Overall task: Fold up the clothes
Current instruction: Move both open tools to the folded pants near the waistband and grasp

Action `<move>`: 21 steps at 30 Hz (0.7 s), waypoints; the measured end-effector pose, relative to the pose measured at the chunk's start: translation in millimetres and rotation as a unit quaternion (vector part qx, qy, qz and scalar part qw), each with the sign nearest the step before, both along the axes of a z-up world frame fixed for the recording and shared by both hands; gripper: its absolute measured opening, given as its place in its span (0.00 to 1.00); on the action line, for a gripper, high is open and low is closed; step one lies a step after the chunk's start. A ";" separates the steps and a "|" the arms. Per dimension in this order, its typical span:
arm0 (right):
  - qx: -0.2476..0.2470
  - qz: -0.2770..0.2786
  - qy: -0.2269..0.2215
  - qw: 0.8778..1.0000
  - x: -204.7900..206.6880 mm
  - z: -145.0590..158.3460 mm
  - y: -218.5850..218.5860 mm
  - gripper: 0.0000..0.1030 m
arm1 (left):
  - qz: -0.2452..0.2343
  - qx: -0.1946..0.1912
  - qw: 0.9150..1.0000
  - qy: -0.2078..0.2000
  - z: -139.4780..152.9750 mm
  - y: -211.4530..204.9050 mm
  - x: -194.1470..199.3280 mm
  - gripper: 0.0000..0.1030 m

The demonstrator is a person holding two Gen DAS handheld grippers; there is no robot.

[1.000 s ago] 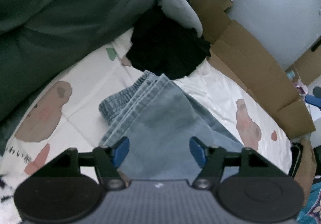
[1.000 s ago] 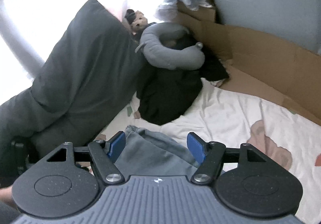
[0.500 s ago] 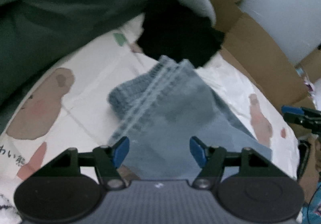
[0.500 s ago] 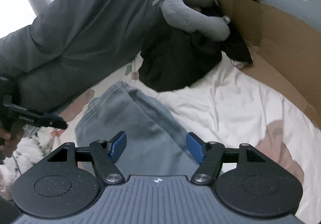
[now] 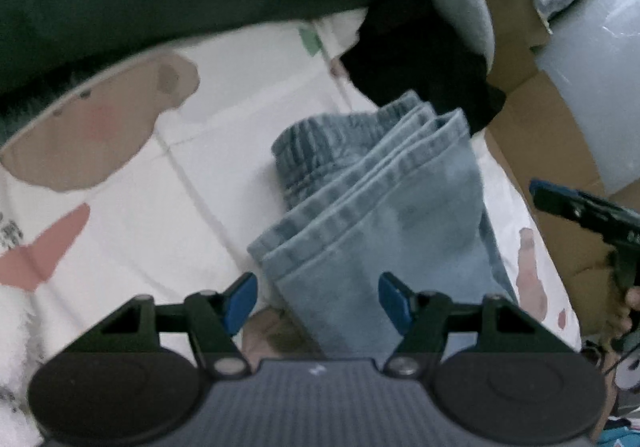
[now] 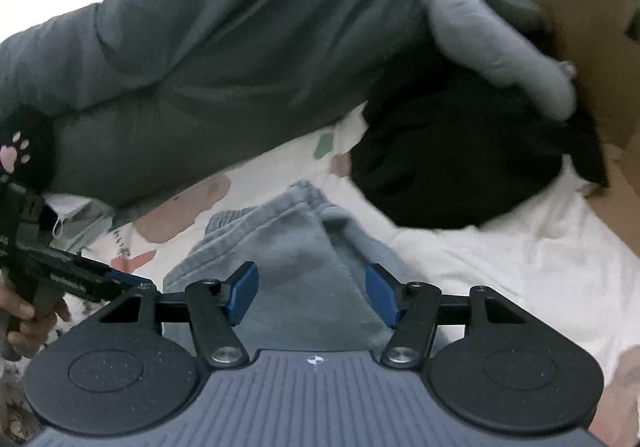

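Both grippers, left gripper (image 5: 318, 297) and right gripper (image 6: 310, 293), are hovering open over the folded jeans (image 5: 384, 207); right fingers have just been closing, gripping nothing. Jeans' long axis is running straight ahead.

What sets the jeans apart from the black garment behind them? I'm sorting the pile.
The jeans are light blue denim, folded flat with stacked hems; the black garment is dark and bunched in a heap. The jeans lie uncovered, while a grey neck pillow rests on the black garment. Both lie on the white printed sheet.

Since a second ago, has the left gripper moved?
Yes. The left gripper has dropped closer to the jeans, which look larger against the black garment.
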State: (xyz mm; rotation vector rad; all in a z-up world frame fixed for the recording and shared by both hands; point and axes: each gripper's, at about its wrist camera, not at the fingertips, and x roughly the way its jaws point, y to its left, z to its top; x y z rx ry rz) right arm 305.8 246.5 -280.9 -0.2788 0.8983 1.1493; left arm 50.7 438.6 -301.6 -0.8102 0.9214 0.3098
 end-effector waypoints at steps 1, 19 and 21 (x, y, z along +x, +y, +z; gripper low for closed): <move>-0.008 0.006 -0.002 1.000 0.6 -3.4 8.1 0.65 | 0.004 -0.003 1.000 -0.002 -3.0 1.6 -1.0 0.68; -0.071 0.060 0.000 0.996 24.4 -17.9 87.4 0.44 | 0.069 -0.088 0.992 -0.056 -39.5 23.4 -17.7 0.42; -0.076 0.067 0.004 0.995 24.7 -21.6 90.3 0.44 | 0.074 -0.098 0.991 -0.058 -43.5 24.1 -18.3 0.42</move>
